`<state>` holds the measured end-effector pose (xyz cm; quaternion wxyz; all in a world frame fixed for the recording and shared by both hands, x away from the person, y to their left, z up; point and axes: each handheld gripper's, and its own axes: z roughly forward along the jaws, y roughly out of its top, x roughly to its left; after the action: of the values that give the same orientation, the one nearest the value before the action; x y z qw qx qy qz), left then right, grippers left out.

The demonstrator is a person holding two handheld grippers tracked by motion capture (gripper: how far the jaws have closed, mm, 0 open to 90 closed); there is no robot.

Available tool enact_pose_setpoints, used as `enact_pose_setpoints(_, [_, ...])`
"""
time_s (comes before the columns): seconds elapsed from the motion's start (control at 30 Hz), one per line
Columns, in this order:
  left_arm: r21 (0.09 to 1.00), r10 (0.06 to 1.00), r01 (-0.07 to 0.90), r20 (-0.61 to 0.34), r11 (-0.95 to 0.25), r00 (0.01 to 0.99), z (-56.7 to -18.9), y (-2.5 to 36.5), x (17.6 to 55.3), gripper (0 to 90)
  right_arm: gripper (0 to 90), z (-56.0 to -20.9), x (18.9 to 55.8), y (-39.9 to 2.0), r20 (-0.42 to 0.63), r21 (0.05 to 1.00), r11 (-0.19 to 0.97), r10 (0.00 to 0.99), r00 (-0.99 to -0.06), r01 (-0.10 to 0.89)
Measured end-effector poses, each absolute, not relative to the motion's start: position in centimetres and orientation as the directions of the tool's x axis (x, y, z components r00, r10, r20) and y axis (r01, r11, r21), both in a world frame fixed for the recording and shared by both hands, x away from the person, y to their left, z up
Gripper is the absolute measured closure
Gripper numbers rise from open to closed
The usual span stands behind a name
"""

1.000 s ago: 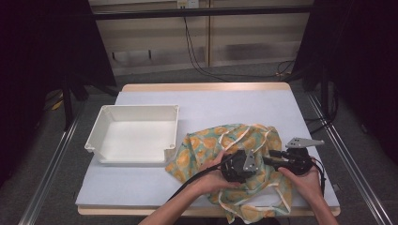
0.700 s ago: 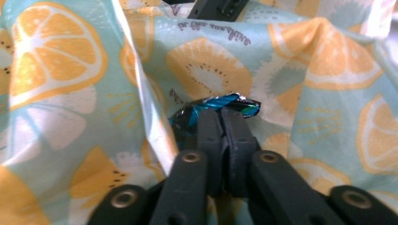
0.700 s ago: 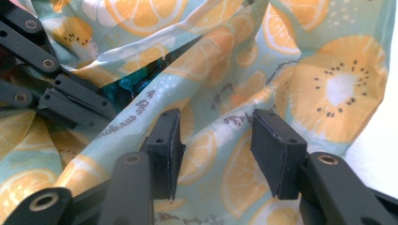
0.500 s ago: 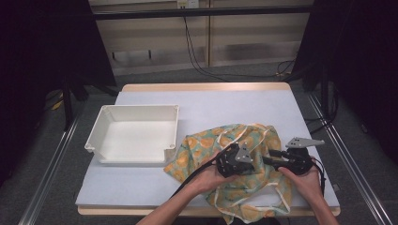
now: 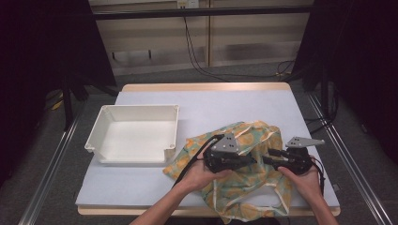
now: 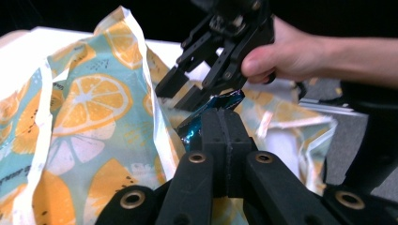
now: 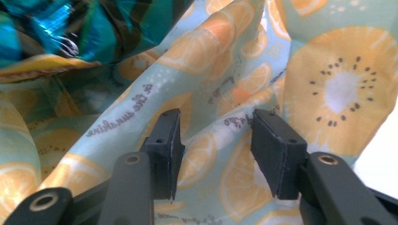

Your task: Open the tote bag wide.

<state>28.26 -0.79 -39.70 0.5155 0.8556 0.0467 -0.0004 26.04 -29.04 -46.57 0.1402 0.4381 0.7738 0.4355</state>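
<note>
Evidently the job, which nobody has stated, concerns the fruit-print cloth bag [image 5: 244, 161] lying crumpled near the front right corner of the table [image 5: 211, 101], part of it hanging over the front edge. My guess is that something is being pulled out of it, or pushed in, and which of the two cannot be told from this moment alone.

Over the bag, the left gripper [image 6: 224, 123] has its jaws pressed tight together on a corner of a shiny blue foil packet [image 6: 213, 112], which pokes up between folds of cloth. Opposite it, the right gripper [image 7: 213, 150] stands with its jaws well apart and nothing between them, cloth just behind. From above, the two tools face each other tip to tip over the middle of the bag.

As for progress, the packet is gripped but not free of the bag. If the white tray [image 5: 136, 133] at the left side of the table is where it belongs, that whole carry is left to do, since the tray holds nothing.

By count: one bag, one foil packet visible, one tray, two grippers. Whether more packets sit inside the bag is hidden by the cloth.
</note>
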Motion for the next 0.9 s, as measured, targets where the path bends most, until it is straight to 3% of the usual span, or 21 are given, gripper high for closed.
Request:
enact_pose_setpoints(0.37, [0.911,0.086,0.101,-0.072,-0.399,0.994,-38.1,0.8,28.5,90.0,50.4,-42.5,25.2,-29.7,0.149,0.859,0.196,0.789,-0.597,0.473])
enact_pose_setpoints(0.63, [0.895,0.099,0.1,-0.063,-0.434,0.993,-38.6,0.6,28.7,90.0,46.0,-39.9,24.8,-31.0,0.123,0.901,0.167,0.787,-0.604,0.401])
enact_pose_setpoints(0.83, [0.9,0.071,0.087,-0.063,-0.428,0.996,-38.6,0.2,28.4,90.0,31.0,-40.2,27.5,-30.8,0.103,0.889,0.193,0.799,-0.592,0.416])
enact_pose_setpoints(0.9, [0.9,0.063,0.081,-0.06,-0.427,0.996,-38.6,0.2,28.2,90.0,32.0,-40.4,28.7,-30.5,0.124,0.885,0.186,0.791,-0.6,0.427])
